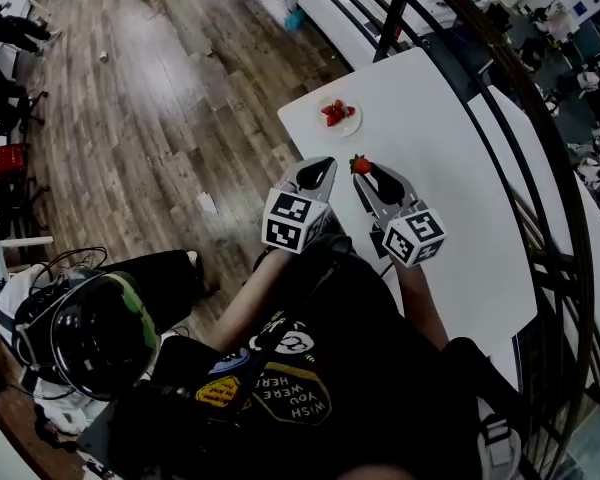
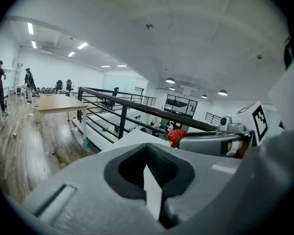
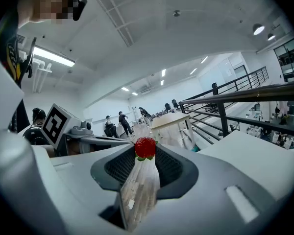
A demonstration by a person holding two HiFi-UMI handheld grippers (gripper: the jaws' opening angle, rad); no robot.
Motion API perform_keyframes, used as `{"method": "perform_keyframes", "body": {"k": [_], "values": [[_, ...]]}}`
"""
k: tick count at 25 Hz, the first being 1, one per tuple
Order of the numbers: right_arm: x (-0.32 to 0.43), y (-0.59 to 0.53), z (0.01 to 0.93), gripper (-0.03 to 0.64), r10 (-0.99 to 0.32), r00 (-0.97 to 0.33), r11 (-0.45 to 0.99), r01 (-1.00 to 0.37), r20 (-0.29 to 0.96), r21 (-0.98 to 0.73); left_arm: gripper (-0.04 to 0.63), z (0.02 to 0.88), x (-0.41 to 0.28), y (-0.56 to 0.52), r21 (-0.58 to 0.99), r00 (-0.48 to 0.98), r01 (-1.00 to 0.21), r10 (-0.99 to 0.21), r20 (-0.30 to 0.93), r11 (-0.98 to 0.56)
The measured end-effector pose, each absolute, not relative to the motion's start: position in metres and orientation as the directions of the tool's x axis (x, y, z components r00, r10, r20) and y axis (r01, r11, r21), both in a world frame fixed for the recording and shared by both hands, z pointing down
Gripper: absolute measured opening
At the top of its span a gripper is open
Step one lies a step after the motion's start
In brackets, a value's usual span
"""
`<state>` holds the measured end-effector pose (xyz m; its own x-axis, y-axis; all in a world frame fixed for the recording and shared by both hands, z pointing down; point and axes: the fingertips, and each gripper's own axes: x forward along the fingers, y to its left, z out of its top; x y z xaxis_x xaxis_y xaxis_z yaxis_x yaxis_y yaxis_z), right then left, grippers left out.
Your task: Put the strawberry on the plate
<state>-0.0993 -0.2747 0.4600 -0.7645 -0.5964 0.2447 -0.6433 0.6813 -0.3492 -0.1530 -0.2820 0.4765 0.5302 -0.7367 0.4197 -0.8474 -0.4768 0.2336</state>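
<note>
In the head view a small white plate [image 1: 353, 126] with red strawberry pieces [image 1: 336, 112] on it sits near the far corner of the white table [image 1: 450, 198]. My right gripper [image 1: 361, 166] is shut on a red strawberry [image 1: 359, 163] at its tips, held above the table short of the plate. The right gripper view shows that strawberry [image 3: 145, 147] pinched between the jaw ends, green leaves downward. My left gripper [image 1: 316, 174] hovers beside it over the table's left edge, shut with nothing in it. From the left gripper view, the strawberry [image 2: 176, 136] shows at the right gripper's tip.
A black railing [image 1: 500, 118] curves along the table's far and right sides. Wood floor [image 1: 150, 98] lies to the left, below the table edge. A black helmet [image 1: 100, 333] rests at lower left. People stand far off by a wooden table [image 2: 59, 103].
</note>
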Motion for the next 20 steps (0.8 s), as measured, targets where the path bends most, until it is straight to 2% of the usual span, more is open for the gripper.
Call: {"method": "perform_keyframes", "body": {"k": [8, 20], "values": [[-0.091, -0.303, 0.475, 0.132, -0.612, -0.743, 0.651, -0.668, 0.272, -0.36, 0.002, 0.493, -0.147, -0.304, 0.264, 0.555, -0.832, -0.703, 0.445, -0.489], [-0.125, -0.342, 0.501, 0.13, -0.653, -0.669, 0.581, -0.743, 0.355, -0.331, 0.002, 0.514, -0.196, -0.351, 0.298, 0.593, -0.804, -0.667, 0.451, -0.514]]}}
